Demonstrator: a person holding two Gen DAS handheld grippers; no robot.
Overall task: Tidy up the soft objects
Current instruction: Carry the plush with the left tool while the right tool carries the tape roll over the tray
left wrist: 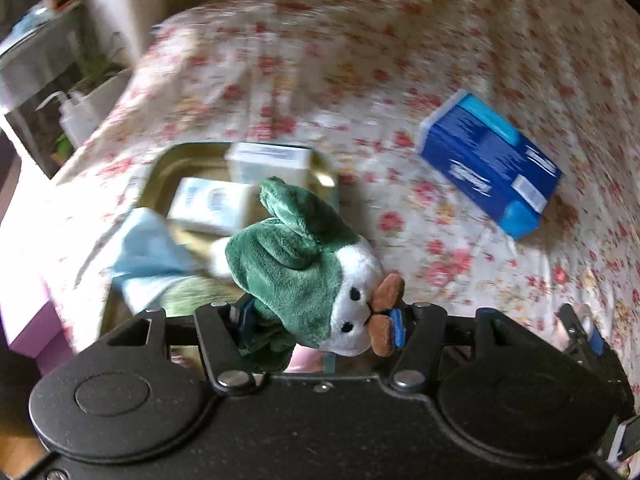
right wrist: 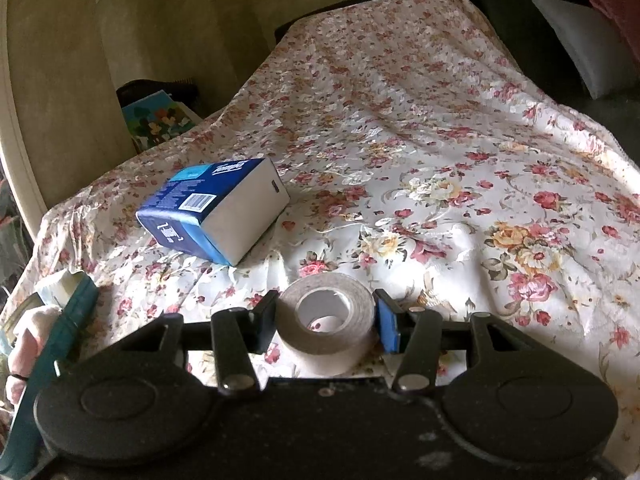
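The sorting looks partly done. In the left wrist view a gold metal tin (left wrist: pixel 320 168) lies open on the flowered bedspread (left wrist: pixel 360 60) and already holds two white tissue packs (left wrist: pixel 212 204), with a light blue cloth (left wrist: pixel 148 252) draped over its near-left rim. Left outside are a blue tissue pack (left wrist: pixel 488 160) lying on the bedspread well to the right of the tin, and the two items now in hand.

The left claw (left wrist: pixel 320 320) pinches a green and white plush penguin (left wrist: pixel 304 272) across its head and body, the pads pressing in from both sides. The toy hangs above the near edge of the tin, clear of the bed. Its long axis runs roughly away from the camera and up-left in the picture: the face with its brown beak sits nearest the claw, turned to the lower right, while the green limbs point toward the tin.

The right claw (right wrist: pixel 326 328) is closed on a roll of beige tape (right wrist: pixel 326 332), jaws gripping its outer wall from left and right, its hole facing up toward the camera, low over the bedspread and near the blue tissue pack (right wrist: pixel 212 216).

By my judgement the penguin goes into the tin next, then the blue pack.
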